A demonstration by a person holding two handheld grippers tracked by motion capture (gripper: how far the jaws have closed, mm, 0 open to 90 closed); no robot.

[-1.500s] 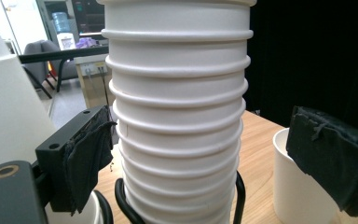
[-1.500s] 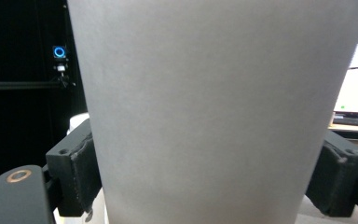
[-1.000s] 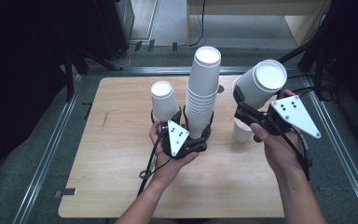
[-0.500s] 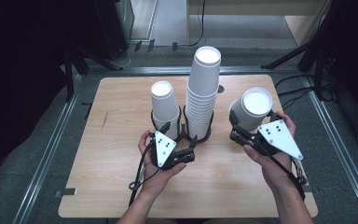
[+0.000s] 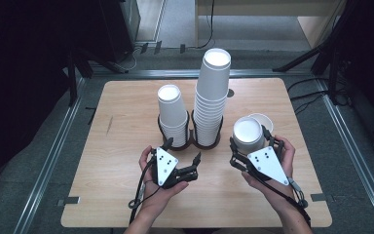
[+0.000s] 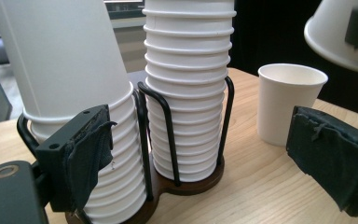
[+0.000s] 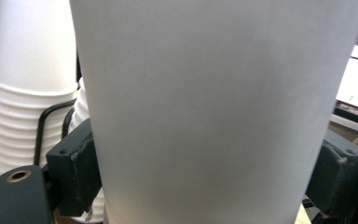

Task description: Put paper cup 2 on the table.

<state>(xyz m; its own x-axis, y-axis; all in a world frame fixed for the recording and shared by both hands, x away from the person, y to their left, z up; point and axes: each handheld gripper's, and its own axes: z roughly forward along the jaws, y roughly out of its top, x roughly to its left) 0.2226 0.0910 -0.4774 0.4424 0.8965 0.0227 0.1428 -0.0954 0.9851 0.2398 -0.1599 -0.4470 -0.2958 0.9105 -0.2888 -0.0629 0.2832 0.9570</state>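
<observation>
Two stacks of white paper cups stand bottom up in a dark wire holder [image 5: 191,141]: a short stack [image 5: 171,112] and a tall stack [image 5: 212,97]. My left gripper [image 5: 182,151] is open just in front of the holder with nothing between its pads [image 6: 88,154]. My right gripper [image 5: 251,145] is shut on a single white cup [image 5: 247,132], flat end up, low over the table to the right of the holder. In the right gripper view this cup [image 7: 214,107] stands between both jaws. Another cup [image 5: 264,121] stands upright just behind it, seen also as the upright cup [image 6: 289,102] in the left gripper view.
The wooden table [image 5: 126,112] sits inside a metal frame [image 5: 53,156], with dark floor and cables beyond it. Bare wood lies to the left of the holder and along the front edge between the hands.
My right gripper has come down with the cup from a raised, tilted hold to just above the table by the upright cup. My left gripper has drawn back from the holder towards the person.
</observation>
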